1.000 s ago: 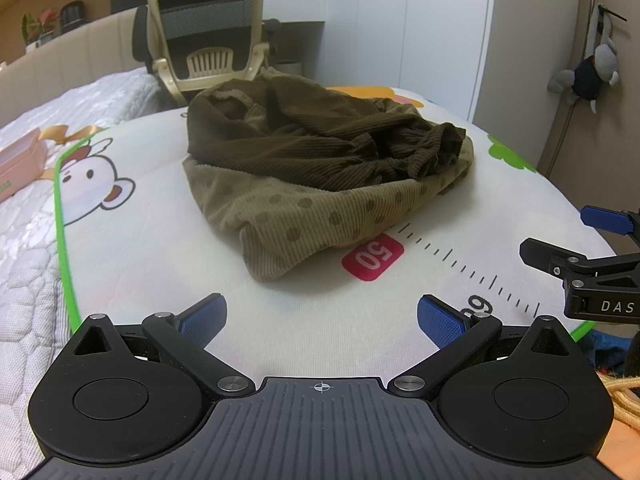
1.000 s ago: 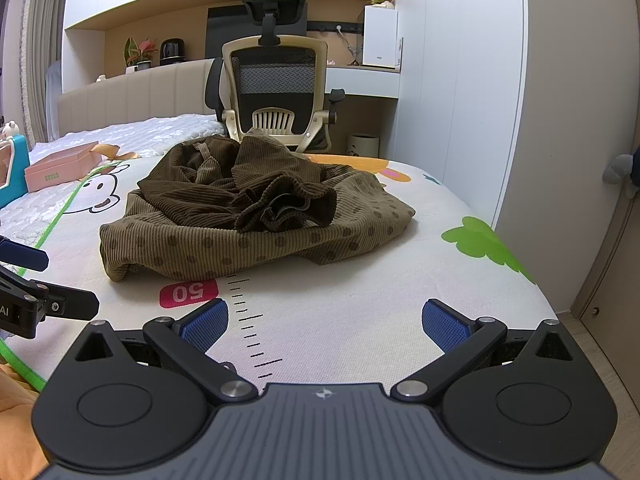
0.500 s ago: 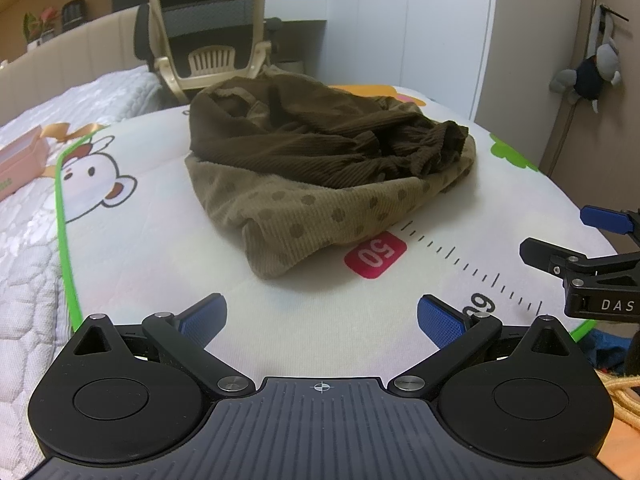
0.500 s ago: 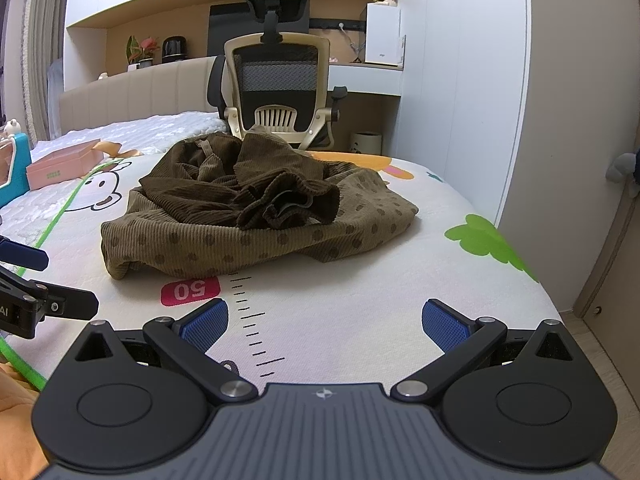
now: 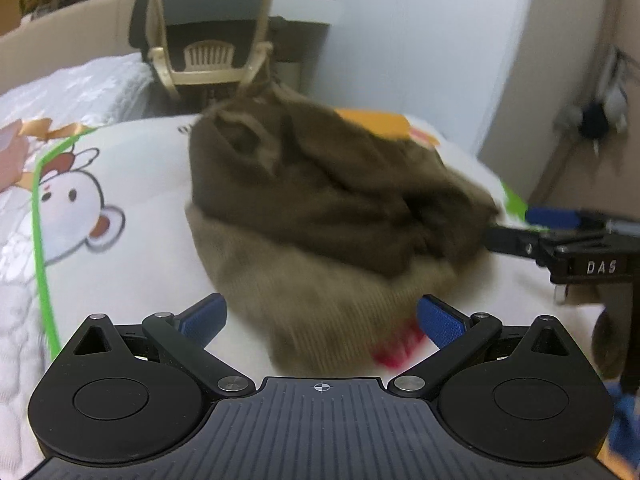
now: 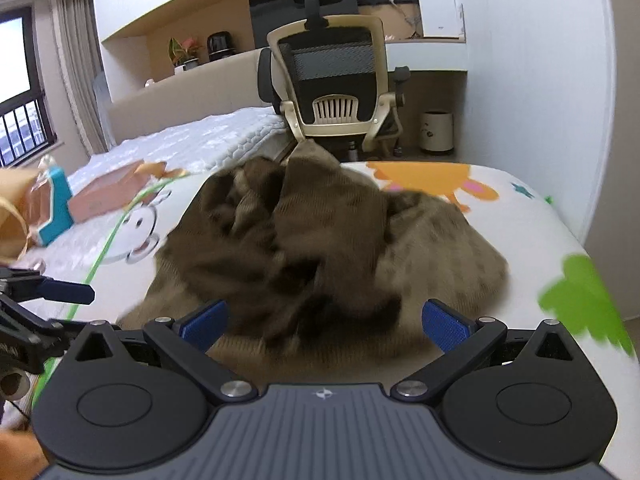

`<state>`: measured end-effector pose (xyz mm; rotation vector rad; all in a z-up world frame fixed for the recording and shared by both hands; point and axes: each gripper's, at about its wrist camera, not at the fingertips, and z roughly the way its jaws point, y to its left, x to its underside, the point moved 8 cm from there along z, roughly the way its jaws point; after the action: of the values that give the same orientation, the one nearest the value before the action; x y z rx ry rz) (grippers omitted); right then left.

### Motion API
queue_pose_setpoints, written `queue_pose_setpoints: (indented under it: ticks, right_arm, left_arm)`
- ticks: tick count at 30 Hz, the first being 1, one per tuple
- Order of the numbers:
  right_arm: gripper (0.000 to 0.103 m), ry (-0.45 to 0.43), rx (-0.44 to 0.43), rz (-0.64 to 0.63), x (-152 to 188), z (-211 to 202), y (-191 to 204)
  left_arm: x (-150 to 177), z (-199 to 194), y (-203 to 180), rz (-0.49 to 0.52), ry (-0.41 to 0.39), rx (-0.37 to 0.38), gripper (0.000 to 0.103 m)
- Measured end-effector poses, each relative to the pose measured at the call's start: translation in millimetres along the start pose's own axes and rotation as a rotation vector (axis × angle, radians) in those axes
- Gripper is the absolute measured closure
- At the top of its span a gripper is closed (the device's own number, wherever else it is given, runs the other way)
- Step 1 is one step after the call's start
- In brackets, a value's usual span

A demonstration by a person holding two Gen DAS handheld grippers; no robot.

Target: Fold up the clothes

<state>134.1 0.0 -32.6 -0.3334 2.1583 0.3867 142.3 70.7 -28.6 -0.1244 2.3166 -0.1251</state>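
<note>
My left gripper [image 5: 322,318] is spread wide, its blue-padded fingers [image 5: 202,318] apart over the near edge of a crumpled brown garment [image 5: 320,208], gripping nothing. My right gripper [image 6: 324,320] is spread just as wide and just as empty, and the same garment's dark folds fill the gap between its blue pads [image 6: 444,326]. In the left wrist view the right gripper reaches in from the right edge, its tips at the garment's right side; the blur keeps me from telling whether they touch the cloth. In the right wrist view the left gripper shows at the left edge, beside the garment's near left corner.

The garment lies in a heap on a white cartoon-printed play mat [image 6: 520,216] spread over the bed. Its darker ribbed part is bunched on top; a lighter, dotted layer spreads out beneath and toward me. A red mark [image 5: 394,350] on the mat peeks out at the cloth's near edge, too smeared to read.

Past the heap, a beige-framed office chair [image 6: 334,76] stands at the far end of the mat. To the left, on the quilted white bedding [image 6: 192,140], lie a pink box [image 6: 110,192] and a teal item [image 6: 58,208]. A small white bin [image 6: 438,131] stands by the wall beyond.
</note>
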Motion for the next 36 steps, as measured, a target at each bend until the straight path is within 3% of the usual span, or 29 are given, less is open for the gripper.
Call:
queue_pose_setpoints:
  ticks: [4,7,10,12,15,18,19,21,22,24,26,27,31,33,36]
  right_arm:
    - [0.000,0.018,0.038,-0.006,-28.3,55.5,-23.4]
    - [0.000,0.118,0.019,0.109,-21.9,99.6,-47.6]
    - [0.000,0.187,-0.039,0.227,-1.0,116.1,-60.3]
    - [0.000,0.152,-0.057,0.243,1.8,112.2,-63.5]
    - [0.000,0.188,-0.057,0.213,1.7,114.1,-61.1]
    - [0.000,0.251,-0.090,0.121,-4.3,116.7,-51.4]
    - [0.000,0.231,-0.100,0.093,-11.7,113.9,-49.4]
    - [0.008,0.151,-0.090,0.007,-31.8,106.8,-47.1]
    - [0.019,0.097,-0.068,-0.057,-44.1,103.3,-46.5]
    - [0.031,0.050,-0.037,-0.108,-65.0,109.4,-53.7]
    - [0.047,0.032,-0.008,-0.123,-82.3,123.9,-64.5]
    - [0.050,0.039,0.006,-0.110,-88.1,137.0,-71.7]
    - [0.054,0.078,0.050,-0.057,-92.1,202.6,-90.7]
    - [0.055,0.120,0.025,-0.005,-80.3,223.7,-91.1]
    - [0.055,0.131,-0.025,0.015,-63.6,208.0,-78.0]
  left_arm:
    - [-38.7,46.9,34.4,-0.075,0.016,0.025,0.000]
    - [-47.6,89.3,56.7,-0.144,0.067,0.026,0.000]
    - [-39.7,118.7,72.0,-0.191,0.144,0.050,0.000]
    - [-36.7,121.1,76.8,-0.194,0.124,0.057,0.000]
    - [-33.1,118.9,79.9,-0.194,0.111,0.079,0.000]
    - [-27.1,116.5,78.3,-0.143,0.139,0.090,0.000]
    - [-25.3,115.0,75.2,-0.100,0.168,0.096,0.000]
    - [-26.9,107.0,72.9,-0.070,0.219,0.126,0.000]
    - [-32.3,98.3,76.3,-0.101,0.198,0.155,0.000]
    - [-51.0,81.1,84.4,-0.125,0.103,0.188,0.000]
    - [-71.1,75.0,96.9,-0.140,0.009,0.164,0.000]
    - [-79.7,75.7,103.8,-0.156,-0.026,0.147,0.000]
    - [-91.6,114.5,123.9,-0.269,-0.064,0.097,0.000]
    - [-85.8,129.9,117.2,-0.280,-0.018,0.160,0.000]
    - [-71.4,134.1,96.5,-0.239,0.063,0.264,0.000]
